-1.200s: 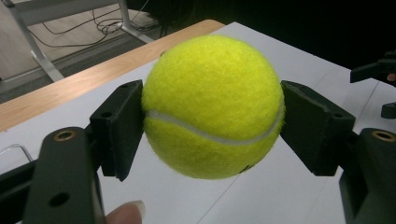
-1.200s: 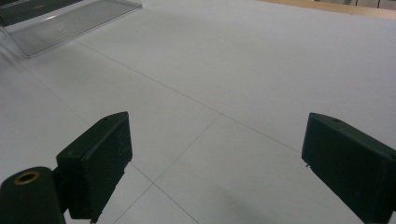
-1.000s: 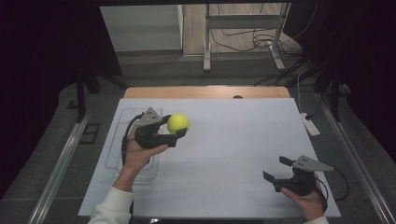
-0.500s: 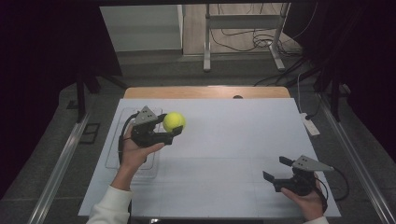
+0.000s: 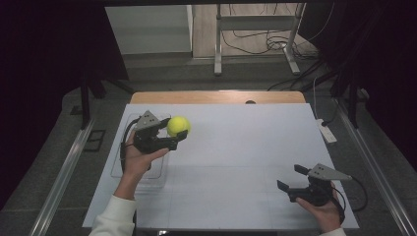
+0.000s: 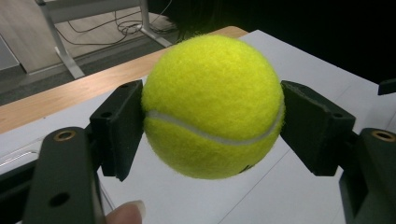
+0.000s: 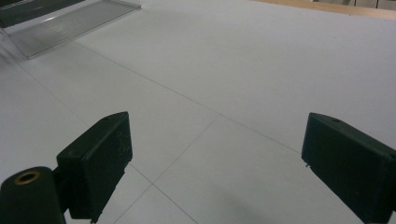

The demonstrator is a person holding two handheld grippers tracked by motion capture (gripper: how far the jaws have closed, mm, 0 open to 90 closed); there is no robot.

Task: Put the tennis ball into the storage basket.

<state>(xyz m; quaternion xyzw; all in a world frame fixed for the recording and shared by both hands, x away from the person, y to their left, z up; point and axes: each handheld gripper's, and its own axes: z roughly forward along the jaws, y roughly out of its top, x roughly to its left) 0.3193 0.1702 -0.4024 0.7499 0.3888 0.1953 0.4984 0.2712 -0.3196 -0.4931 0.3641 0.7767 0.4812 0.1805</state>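
We have the tennis ball [image 5: 178, 126] pinched in our left gripper [image 5: 173, 132] above the surface [image 5: 246, 147] by the clear tray [image 5: 119, 164], right gripper [image 5: 292, 178] spread idle; next, presumably, lowering and releasing it.

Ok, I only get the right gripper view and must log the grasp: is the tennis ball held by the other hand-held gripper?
Observer: Yes, the left hand-held gripper is shut on the tennis ball, a pad against each side.
Operator: Is the ball resting on the table?
Observer: No, it is held up off the white table.
Operator: What is under that hand?
Observer: A clear tray at the table's left edge.
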